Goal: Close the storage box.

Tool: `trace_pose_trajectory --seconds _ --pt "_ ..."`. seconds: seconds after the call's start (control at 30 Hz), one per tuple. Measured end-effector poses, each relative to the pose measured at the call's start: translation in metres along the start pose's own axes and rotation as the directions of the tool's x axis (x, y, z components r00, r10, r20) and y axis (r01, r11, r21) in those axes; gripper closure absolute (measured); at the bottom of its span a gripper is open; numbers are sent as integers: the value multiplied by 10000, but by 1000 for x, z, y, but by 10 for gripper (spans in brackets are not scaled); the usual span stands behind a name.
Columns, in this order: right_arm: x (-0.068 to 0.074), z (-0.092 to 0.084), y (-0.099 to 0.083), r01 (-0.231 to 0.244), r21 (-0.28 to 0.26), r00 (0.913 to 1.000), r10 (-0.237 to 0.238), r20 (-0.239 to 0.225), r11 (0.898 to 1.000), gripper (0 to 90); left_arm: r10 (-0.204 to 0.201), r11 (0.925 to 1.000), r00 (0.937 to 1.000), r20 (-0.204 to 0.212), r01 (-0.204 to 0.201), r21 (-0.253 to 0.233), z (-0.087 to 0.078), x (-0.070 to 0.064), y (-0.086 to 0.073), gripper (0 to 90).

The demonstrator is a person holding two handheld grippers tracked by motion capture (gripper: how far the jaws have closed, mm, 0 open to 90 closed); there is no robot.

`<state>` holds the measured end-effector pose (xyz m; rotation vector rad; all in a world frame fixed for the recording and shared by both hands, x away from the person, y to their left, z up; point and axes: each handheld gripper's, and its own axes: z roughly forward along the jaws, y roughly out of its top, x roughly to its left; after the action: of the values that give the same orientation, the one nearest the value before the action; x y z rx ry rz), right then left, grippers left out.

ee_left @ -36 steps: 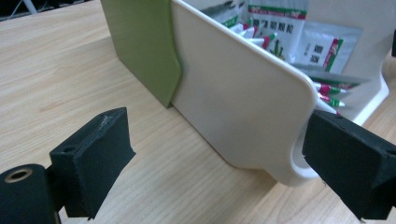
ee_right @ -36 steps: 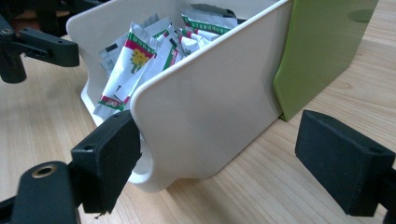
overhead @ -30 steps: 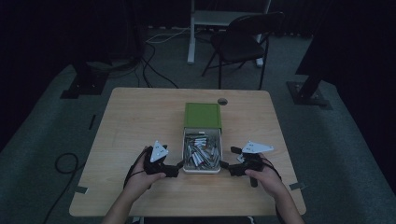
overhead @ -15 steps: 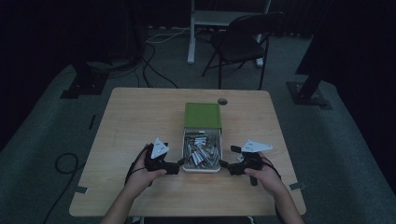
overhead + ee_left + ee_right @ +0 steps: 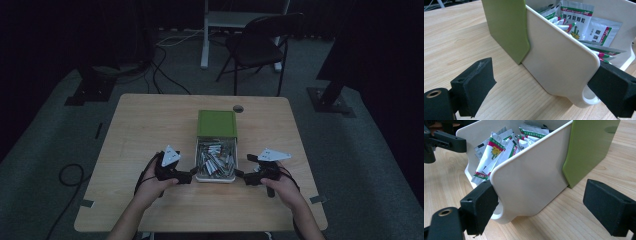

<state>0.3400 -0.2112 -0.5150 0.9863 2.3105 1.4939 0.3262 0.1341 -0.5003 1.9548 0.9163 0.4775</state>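
Little has shifted since a second ago: your two grippers have stayed at the near corners of the cream plastic drawer tray (image 5: 216,176), perhaps edged a touch closer to it.

That tray is smooth, glossy, thin-walled, with rounded corners and a small looped handle at its near end. It is pulled out of the matte olive-green box sleeve (image 5: 216,123), which stands just beyond it at the middle of the pale wood-grain tabletop (image 5: 135,125). Inside the tray lie loose silver foil sachets (image 5: 214,159) with red and green bands and a yellow flower print, crinkled and piled at angles.

Your left gripper (image 5: 189,175), with blocky black foam-faced jaws, sits at the tray's left near corner; its jaws are spread wide, one on bare wood, the other at the tray's near end wall, gripping nothing. Your right gripper (image 5: 241,176) mirrors it at the tray's right near corner, jaws equally wide, one close to the handle loop, the other out beside the tray's side wall near the sleeve.

Beyond the sleeve, a small round grey grommet (image 5: 238,108) is set into the tabletop. Past the table's far edge stands a dark folding chair (image 5: 260,42).
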Motion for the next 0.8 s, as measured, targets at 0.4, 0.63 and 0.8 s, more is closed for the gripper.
trace_pose_trajectory --seconds 0.4,0.63,0.8 --pt "-3 4 1 -235 -65 9996 235 125 9997 126 -55 10000 10000 -55 55 0 4 5 3 87" --pt "-4 4 3 -197 -74 9995 199 251 9998 122 -27 10000 10000 -73 28 23 6 6 5 87" --pt "-5 5 3 -254 -99 9990 257 357 9996 122 -42 10000 10000 -80 42 71 8 7 7 87"
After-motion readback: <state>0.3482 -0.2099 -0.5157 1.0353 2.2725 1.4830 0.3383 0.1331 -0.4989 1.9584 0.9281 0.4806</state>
